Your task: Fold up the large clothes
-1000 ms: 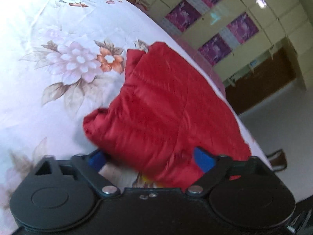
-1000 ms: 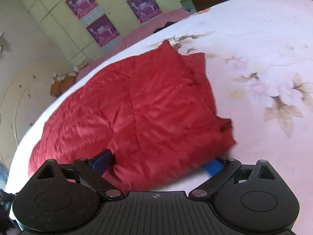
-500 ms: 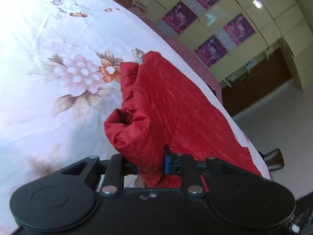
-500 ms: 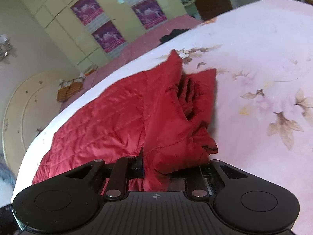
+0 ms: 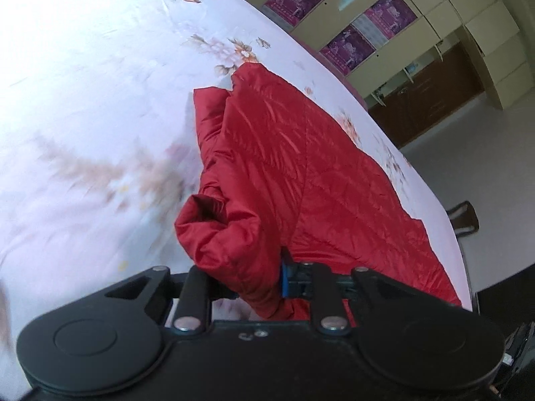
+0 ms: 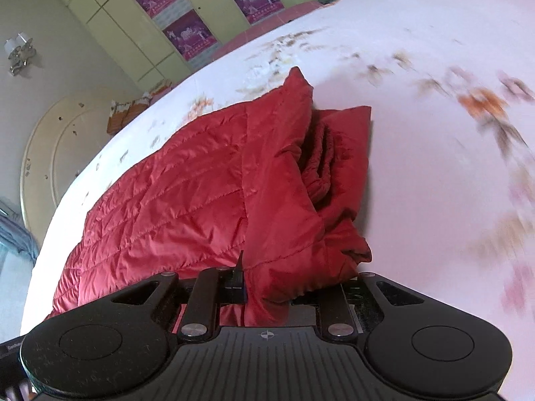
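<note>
Nearby, floral bedsheet [image 5: 83, 107], poster-fronted wardrobe [image 6: 187, 30], both jaws clenched on red quilted garment [image 5: 301, 167] [image 6: 207, 180]

The flowered bed sheet [image 5: 83, 107] lies bare and open toward the bed's middle, giving free passage there. The red quilted garment [image 5: 301, 167], bunched and raised at its near end, covers the strip along the bed's edge. Beyond that edge, open floor [image 5: 485, 153] runs to the wardrobe wall [image 6: 140, 33].
</note>
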The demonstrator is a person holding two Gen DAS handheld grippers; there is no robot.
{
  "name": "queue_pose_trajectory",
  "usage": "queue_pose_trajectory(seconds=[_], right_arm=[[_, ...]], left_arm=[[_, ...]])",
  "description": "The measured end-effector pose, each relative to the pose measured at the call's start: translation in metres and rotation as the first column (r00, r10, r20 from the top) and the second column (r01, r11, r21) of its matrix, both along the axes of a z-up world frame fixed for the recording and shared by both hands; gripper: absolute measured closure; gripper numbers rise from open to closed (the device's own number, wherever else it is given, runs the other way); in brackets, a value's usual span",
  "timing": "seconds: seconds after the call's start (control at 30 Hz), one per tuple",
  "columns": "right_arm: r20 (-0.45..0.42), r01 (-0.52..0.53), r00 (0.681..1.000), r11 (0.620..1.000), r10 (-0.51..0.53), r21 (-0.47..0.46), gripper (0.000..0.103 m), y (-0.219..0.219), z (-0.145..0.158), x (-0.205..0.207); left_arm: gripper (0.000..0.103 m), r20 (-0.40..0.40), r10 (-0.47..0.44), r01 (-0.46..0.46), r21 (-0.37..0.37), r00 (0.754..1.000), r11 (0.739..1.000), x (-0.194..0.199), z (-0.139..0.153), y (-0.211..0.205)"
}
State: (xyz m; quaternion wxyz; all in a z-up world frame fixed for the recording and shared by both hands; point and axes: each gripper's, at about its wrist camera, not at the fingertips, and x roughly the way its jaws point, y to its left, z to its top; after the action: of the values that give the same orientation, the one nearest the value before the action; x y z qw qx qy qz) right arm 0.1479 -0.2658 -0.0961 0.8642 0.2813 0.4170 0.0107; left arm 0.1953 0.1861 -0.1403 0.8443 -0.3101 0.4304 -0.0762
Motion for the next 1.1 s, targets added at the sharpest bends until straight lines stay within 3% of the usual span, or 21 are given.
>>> queue_pose_trajectory(seconds=[0.13,0.23,0.3,0.33,0.37,0.4,0.47,0.67,0.83,0.93,1.03,1.07,1.1], right_arm=[[-0.013,0.013,1.000,1.000,-0.013,0.001,0.083,0.002,-0.001,-0.024],[-0.023,0.026,0.999,1.000,-0.026,0.002,0.071,-0.001,-0.001,-0.028],[-0.033,0.049,0.998,0.998,-0.050,-0.030,0.042,-0.004,-0.001,-0.027],[-0.030,0.063,0.997,0.996,-0.065,-0.061,0.037,-0.006,0.003,-0.028],[-0.018,0.069,0.997,0.994,-0.071,-0.088,0.035,-0.009,0.006,-0.028],[-0.011,0.071,0.997,0.992,-0.073,-0.106,0.035,-0.012,0.009,-0.029],[0.007,0.084,0.996,0.986,-0.084,-0.147,0.035,-0.019,0.016,-0.030],[0.123,0.047,0.992,0.947,-0.008,-0.318,0.035,-0.017,0.054,-0.022],[0.154,-0.084,0.977,0.936,0.144,-0.343,0.035,0.017,0.063,0.008],[0.150,-0.177,0.958,0.917,0.244,-0.356,0.035,0.049,0.058,0.031],[0.135,-0.274,0.927,0.875,0.351,-0.399,0.035,0.085,0.045,0.055],[0.124,-0.298,0.918,0.859,0.378,-0.416,0.039,0.098,0.039,0.064],[0.108,-0.320,0.910,0.843,0.401,-0.432,0.051,0.110,0.033,0.073]], left_arm=[[0.083,0.001,0.007,-0.007,0.002,1.000,1.000,-0.014,-0.001,0.003],[0.078,-0.003,0.008,-0.008,0.018,1.000,1.000,-0.009,-0.002,-0.001],[0.061,-0.019,0.038,-0.037,0.024,0.999,0.999,-0.007,-0.002,0.000],[0.053,-0.030,0.057,-0.056,0.019,0.998,0.998,-0.006,-0.004,0.001],[0.036,-0.036,0.074,-0.074,0.008,0.997,0.997,-0.007,-0.004,0.002],[0.028,-0.029,0.093,-0.093,-0.009,0.995,0.996,-0.008,-0.005,0.003],[0.024,-0.023,0.123,-0.124,-0.034,0.992,0.992,-0.010,-0.006,0.003],[0.020,-0.026,0.188,-0.189,-0.107,0.982,0.976,-0.008,-0.016,-0.003],[0.022,0.013,0.223,-0.219,-0.121,0.975,0.968,0.004,-0.022,-0.011],[0.033,0.031,0.240,-0.235,-0.113,0.970,0.965,0.000,-0.026,-0.012],[0.043,0.029,0.256,-0.252,-0.106,0.966,0.962,-0.003,-0.027,-0.011],[0.044,0.027,0.255,-0.251,-0.099,0.967,0.963,-0.003,-0.027,-0.012],[0.046,0.027,0.252,-0.248,-0.089,0.967,0.965,-0.003,-0.026,-0.012]])
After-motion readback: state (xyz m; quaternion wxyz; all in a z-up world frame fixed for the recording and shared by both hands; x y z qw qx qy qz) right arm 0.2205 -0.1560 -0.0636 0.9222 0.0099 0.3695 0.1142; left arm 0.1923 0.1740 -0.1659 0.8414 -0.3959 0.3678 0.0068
